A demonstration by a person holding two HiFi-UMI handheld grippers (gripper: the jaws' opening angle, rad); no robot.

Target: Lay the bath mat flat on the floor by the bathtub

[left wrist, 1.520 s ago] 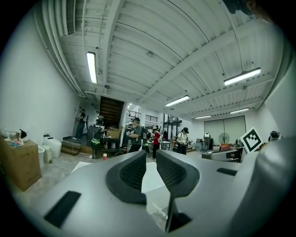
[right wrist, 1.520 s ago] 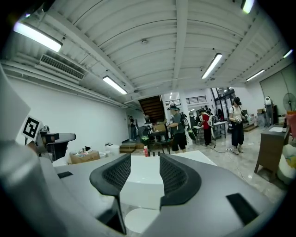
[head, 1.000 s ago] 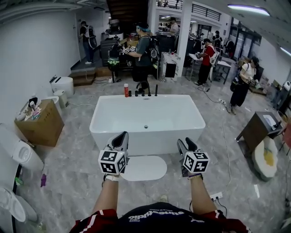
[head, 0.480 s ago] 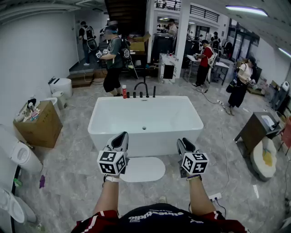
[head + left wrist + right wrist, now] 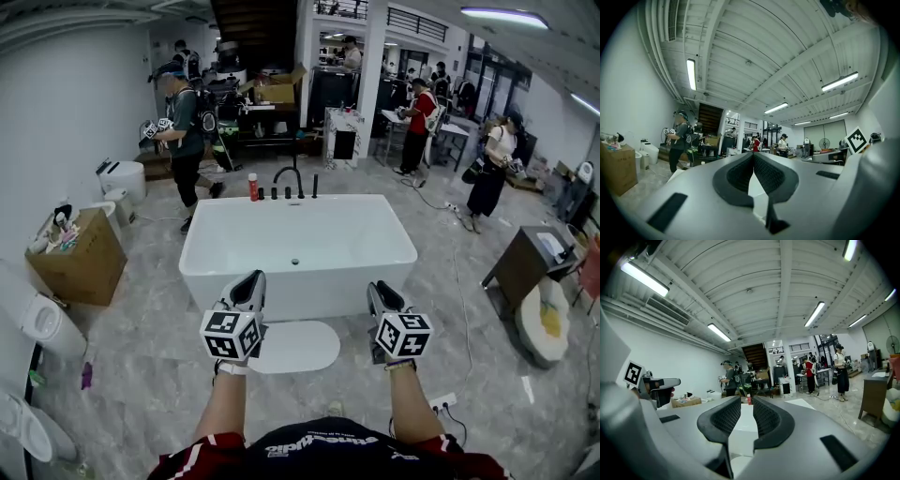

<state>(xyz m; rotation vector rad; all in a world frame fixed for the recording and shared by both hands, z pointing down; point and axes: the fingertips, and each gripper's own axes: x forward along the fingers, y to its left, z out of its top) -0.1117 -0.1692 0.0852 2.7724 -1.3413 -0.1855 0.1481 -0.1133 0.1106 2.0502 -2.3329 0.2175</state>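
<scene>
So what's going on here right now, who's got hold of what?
A person faces the white rectangular bathtub, a two-jaw gripper in each hand, both held above the grey marbled floor. The white oval bath mat lies flat on it right in front of the tub; neither gripper touches it. The left gripper is shut on nothing; the right gripper has its jaws closing, nothing between them.

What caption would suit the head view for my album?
Bath mat flat beside the bathtub; left gripper shut, right gripper closing empty jaws.
</scene>
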